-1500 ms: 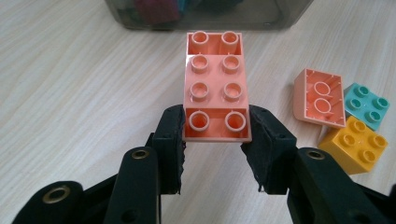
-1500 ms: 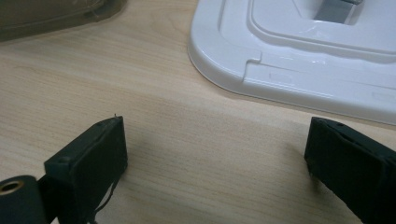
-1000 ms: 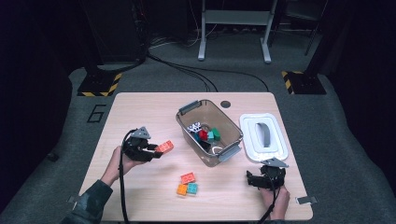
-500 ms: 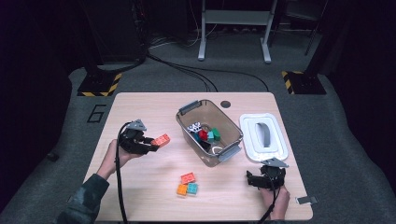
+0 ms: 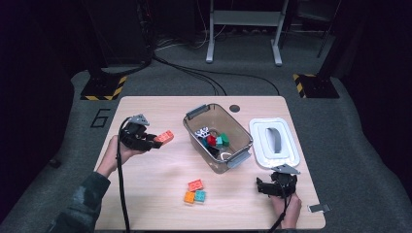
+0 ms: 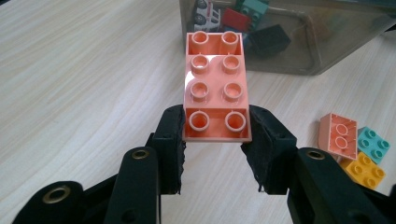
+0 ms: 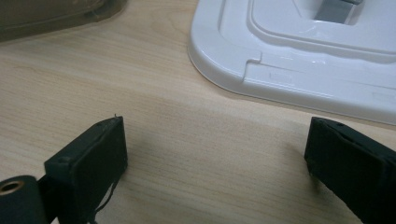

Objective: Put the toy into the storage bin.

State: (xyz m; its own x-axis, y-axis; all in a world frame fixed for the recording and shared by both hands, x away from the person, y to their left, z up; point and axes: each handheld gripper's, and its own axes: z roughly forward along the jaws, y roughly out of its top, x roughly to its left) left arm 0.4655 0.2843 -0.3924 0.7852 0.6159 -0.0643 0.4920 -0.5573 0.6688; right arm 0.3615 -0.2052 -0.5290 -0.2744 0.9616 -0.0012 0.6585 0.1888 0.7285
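Note:
My left gripper (image 5: 151, 141) (image 6: 215, 135) is shut on a long orange brick (image 5: 164, 138) (image 6: 215, 84), which it holds above the table, left of the clear bin (image 5: 243, 143). The brick's studs face up and both pads press its near end. The bin (image 6: 322, 51) holds several bricks, among them red (image 5: 212, 140), teal and black ones. On the wood lie three small bricks together: orange-red (image 5: 196, 185) (image 6: 339, 136), orange (image 5: 189, 197) and teal (image 5: 200, 195). My right gripper (image 5: 261, 187) (image 7: 215, 158) rests open near the front right edge, nothing between its jaws.
A white bin lid (image 5: 273, 143) (image 7: 299, 51) lies flat to the right of the bin, just beyond my right gripper. The table's front edge is close to my right hand. Dark floor with cables and a stand lies behind the table.
My left gripper has risen with the long orange brick and moved slightly toward the far side. The right gripper has stayed where it was.

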